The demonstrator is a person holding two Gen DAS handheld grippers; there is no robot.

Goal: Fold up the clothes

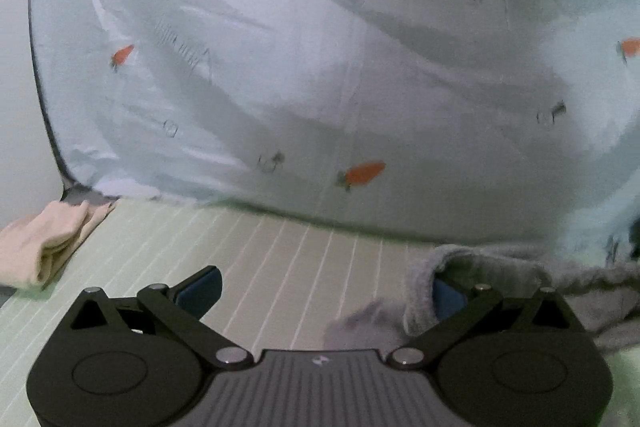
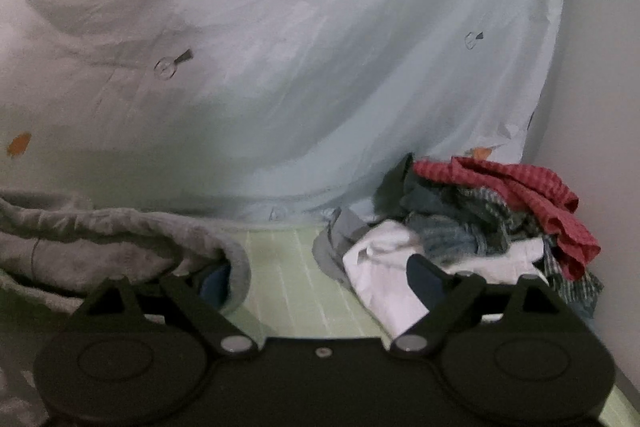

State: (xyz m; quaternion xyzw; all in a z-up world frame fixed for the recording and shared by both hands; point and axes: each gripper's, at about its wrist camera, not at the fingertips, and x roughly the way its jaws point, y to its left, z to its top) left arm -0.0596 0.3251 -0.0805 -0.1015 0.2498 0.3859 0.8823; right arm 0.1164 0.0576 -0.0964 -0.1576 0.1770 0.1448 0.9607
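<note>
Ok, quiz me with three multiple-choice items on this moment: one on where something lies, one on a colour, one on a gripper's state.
1. Where does the pile of unfolded clothes lie in the right wrist view?
A. at the right, by the wall
B. at the far left
C. on top of the grey garment

2. What colour is the top cloth on that pile?
A. yellow
B. red check
C. black

3. How does the left gripper stand?
A. shut on the beige folded cloth
B. open, its right finger inside the grey garment
C. out of view

Answers: 1 A, the heap sits against the wall at the right. 2 B, the red checked cloth drapes over it. 3 B, its fingers are spread wide, one tucked in the grey opening.
</note>
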